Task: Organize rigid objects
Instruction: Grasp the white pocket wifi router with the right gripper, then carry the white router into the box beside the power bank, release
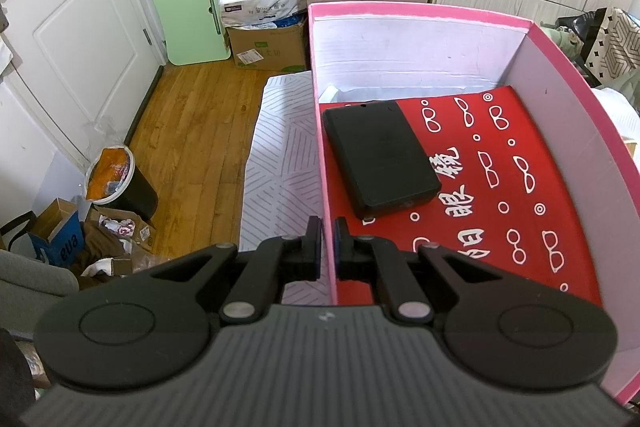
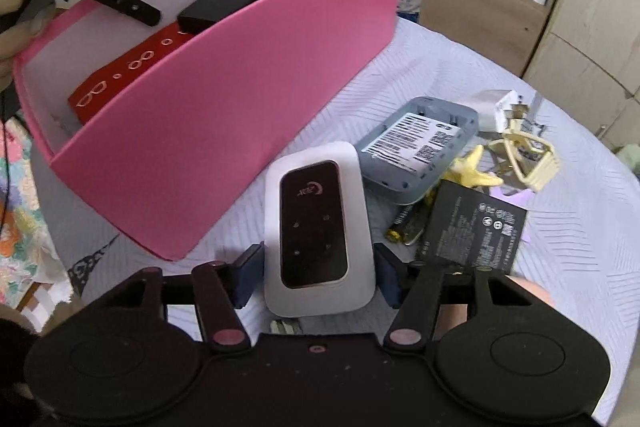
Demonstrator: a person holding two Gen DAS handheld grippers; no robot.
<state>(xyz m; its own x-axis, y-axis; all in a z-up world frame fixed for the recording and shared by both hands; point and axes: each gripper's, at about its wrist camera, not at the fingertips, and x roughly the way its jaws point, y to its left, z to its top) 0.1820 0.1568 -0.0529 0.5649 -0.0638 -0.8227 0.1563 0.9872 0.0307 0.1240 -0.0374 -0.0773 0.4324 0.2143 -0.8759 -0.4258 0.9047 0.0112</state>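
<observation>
A pink box (image 1: 420,9) stands on the cloth-covered table, and my left gripper (image 1: 328,247) is shut on its left wall. Inside the box lie a black rectangular case (image 1: 380,155) and a red case (image 1: 500,179) printed with white glasses. In the right wrist view the pink box (image 2: 224,99) is on the left, with a finger of the left gripper (image 2: 132,9) over its far rim. My right gripper (image 2: 318,277) is open, its fingers on either side of a white pocket router (image 2: 316,219) that lies flat on the cloth.
Right of the router lie a grey labelled shell (image 2: 416,143), a black battery pack (image 2: 472,227), a small cylindrical battery (image 2: 404,227), a cream clip (image 2: 532,159) and a white plug (image 2: 500,107). A bin (image 1: 120,179) and cardboard boxes (image 1: 268,47) stand on the floor to the left.
</observation>
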